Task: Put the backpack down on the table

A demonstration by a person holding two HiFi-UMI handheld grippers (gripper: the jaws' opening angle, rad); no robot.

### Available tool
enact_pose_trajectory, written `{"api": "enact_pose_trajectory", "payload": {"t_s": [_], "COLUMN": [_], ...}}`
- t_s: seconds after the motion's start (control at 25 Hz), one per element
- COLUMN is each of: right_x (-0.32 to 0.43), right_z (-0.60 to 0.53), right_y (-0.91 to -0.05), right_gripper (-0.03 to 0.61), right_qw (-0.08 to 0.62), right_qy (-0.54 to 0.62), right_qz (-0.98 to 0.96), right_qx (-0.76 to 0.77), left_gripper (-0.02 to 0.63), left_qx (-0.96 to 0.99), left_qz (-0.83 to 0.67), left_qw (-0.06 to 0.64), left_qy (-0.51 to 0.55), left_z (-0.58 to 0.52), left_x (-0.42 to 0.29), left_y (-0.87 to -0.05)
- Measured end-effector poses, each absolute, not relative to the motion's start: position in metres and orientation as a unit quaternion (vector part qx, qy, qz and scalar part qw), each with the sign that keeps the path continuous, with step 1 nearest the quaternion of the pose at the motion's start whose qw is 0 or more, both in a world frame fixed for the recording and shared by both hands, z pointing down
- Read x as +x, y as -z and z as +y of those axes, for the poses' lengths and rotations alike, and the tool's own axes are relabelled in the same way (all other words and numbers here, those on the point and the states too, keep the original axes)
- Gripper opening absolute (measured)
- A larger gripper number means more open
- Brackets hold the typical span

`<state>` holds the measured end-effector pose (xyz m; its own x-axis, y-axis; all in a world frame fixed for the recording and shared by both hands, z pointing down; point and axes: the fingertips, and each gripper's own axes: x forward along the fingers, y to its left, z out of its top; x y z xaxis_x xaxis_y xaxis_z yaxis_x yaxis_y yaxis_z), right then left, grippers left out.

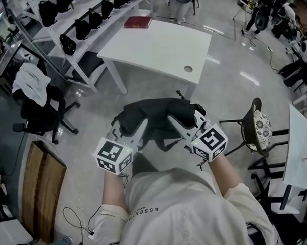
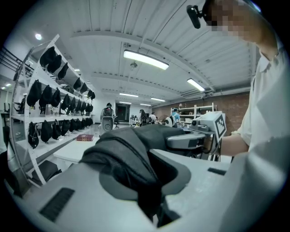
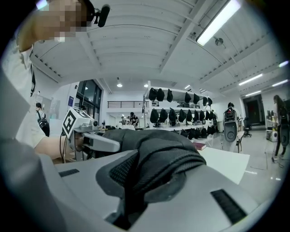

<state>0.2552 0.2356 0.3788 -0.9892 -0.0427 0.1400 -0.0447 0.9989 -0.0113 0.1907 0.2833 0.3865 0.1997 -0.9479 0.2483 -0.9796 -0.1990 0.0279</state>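
A black backpack (image 1: 156, 117) hangs in the air over the grey floor, short of the white table (image 1: 161, 49). My left gripper (image 1: 132, 131) is shut on its left strap fabric (image 2: 122, 163), which bunches between the grey jaws. On the other side my right gripper (image 1: 179, 124) is shut on a padded mesh part of the backpack (image 3: 163, 170). Each gripper view shows the other gripper (image 2: 199, 136) (image 3: 93, 138) across the bag. The table top (image 3: 226, 161) lies just beyond the bag.
A red book (image 1: 138, 22) lies at the table's far left corner, and a round hole (image 1: 188, 69) sits near its right front. White shelves with black bags (image 1: 75, 27) stand left. A black office chair (image 1: 40, 106) is left, a stool (image 1: 256, 127) right.
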Motion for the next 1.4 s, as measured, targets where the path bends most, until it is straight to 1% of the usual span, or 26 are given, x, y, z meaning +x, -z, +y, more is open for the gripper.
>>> {"api": "enact_pose_trajectory", "payload": {"t_s": [0.44,0.68,1.04,1.4], "right_x": [0.099,0.026,-0.031,-0.057], "right_z": [0.167,0.137,0.082,-0.021], "right_y": [-0.361,-0.359,-0.354,-0.337], "right_gripper": [0.067,0.067,0.068,0.069], "right_qw": [0.07,0.066,0.071,0.06], "right_qy": [-0.009,-0.006,0.01,0.025], "right_qz": [-0.995,-0.994,-0.991,-0.991], "right_qx": [0.073,0.091,0.112,0.119], "left_gripper": [0.072,0.072,0.072,0.072], "left_qx": [0.805,0.819,0.829,0.838], "left_qz": [-0.58,-0.561,-0.548,-0.536], "left_qw": [0.087,0.078,0.072,0.057], "left_qy": [-0.088,-0.092,-0.087,-0.087], "left_z": [0.208,0.176,0.118,0.014], "left_x": [0.029,-0.044,-0.101,-0.129], "left_y": [-0.369,-0.366,-0.363,-0.347]}}
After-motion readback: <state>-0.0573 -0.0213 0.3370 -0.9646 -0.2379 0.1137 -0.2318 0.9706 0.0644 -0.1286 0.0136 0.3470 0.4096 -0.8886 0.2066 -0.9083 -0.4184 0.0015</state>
